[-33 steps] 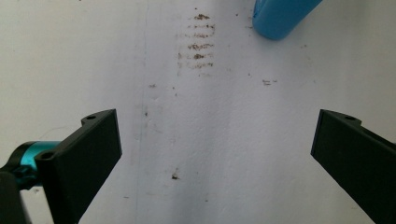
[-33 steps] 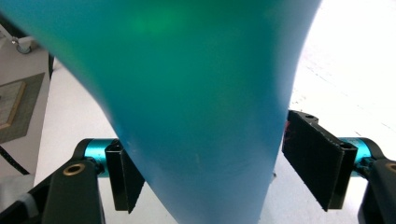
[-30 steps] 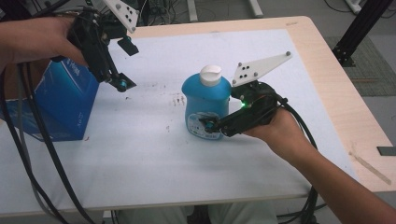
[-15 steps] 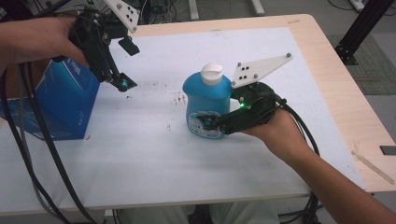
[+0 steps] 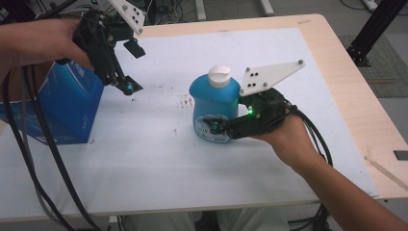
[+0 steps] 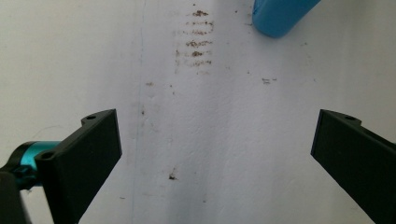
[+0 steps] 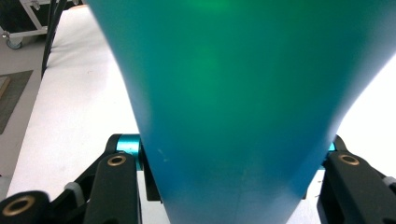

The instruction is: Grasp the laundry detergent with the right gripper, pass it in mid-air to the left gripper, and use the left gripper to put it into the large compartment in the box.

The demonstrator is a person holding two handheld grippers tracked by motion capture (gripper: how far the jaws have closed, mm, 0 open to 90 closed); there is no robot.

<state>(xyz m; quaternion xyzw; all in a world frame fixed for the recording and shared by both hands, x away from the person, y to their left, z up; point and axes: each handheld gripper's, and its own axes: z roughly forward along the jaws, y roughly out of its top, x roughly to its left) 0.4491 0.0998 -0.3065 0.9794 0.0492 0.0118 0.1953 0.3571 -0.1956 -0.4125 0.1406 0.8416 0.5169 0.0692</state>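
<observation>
The right claw (image 5: pixel 217 129) has just been closing and now clamps the blue bottle (image 5: pixel 211 103); the left claw (image 6: pixel 212 154) hangs wide open above the white surface (image 5: pixel 159 159).

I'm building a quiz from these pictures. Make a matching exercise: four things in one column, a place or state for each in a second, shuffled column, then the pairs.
Things:
1. blue bottle
2. blue box
3. left hand-held gripper
4. white cap

Places or states:
A. at the table's left edge
B. on top of the bottle
C. clamped low down by the right hand-held gripper
D. jaws wide open above the white table

Pairs: 1-C, 2-A, 3-D, 4-B
</observation>
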